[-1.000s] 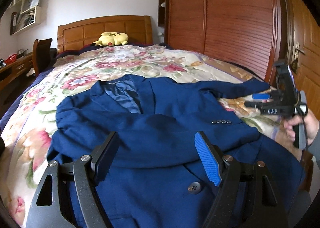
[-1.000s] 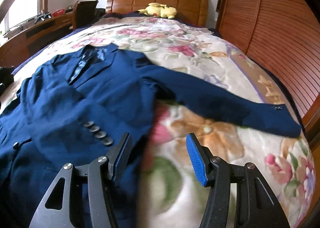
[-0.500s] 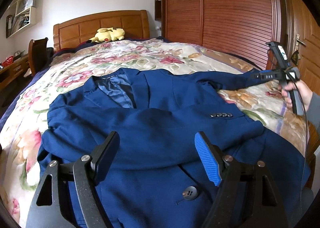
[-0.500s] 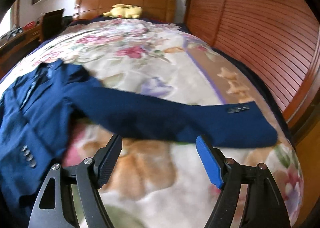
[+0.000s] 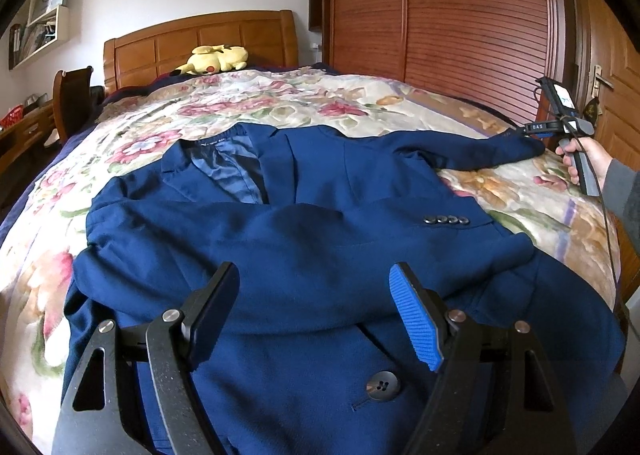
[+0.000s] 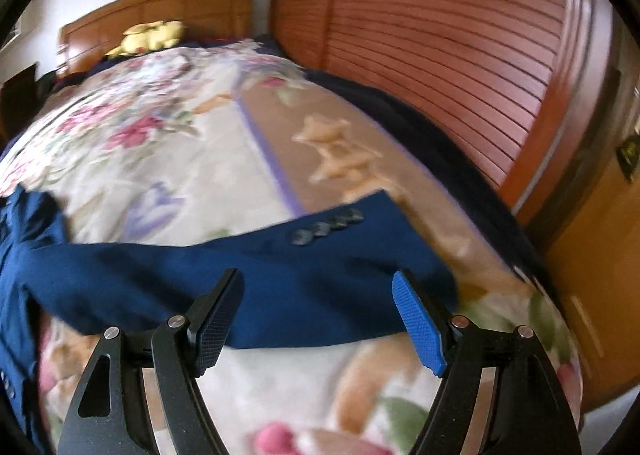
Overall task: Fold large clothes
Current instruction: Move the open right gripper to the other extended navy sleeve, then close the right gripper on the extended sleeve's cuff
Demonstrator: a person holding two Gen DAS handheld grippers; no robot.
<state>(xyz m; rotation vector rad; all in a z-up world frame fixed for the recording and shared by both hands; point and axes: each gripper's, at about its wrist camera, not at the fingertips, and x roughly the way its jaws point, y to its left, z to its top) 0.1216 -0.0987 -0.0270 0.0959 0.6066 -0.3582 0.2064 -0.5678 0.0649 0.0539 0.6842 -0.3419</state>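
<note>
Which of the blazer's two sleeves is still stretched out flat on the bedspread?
The sleeve in front of the right gripper, reaching toward the wardrobe; the other sleeve is folded across the blazer's front.

This is a bedroom in a home. A bed (image 5: pixel 280 103) with a floral quilt fills the room, backed by a wooden headboard (image 5: pixel 200 41) with a yellow plush toy (image 5: pixel 214 59) against it. A tall slatted wooden wardrobe (image 5: pixel 440 15) lines one side, next to a door (image 5: pixel 616 67). On the other side stand a chair (image 5: pixel 70 95), a table (image 5: pixel 20 135) and a wall shelf (image 5: pixel 40 27).
</note>
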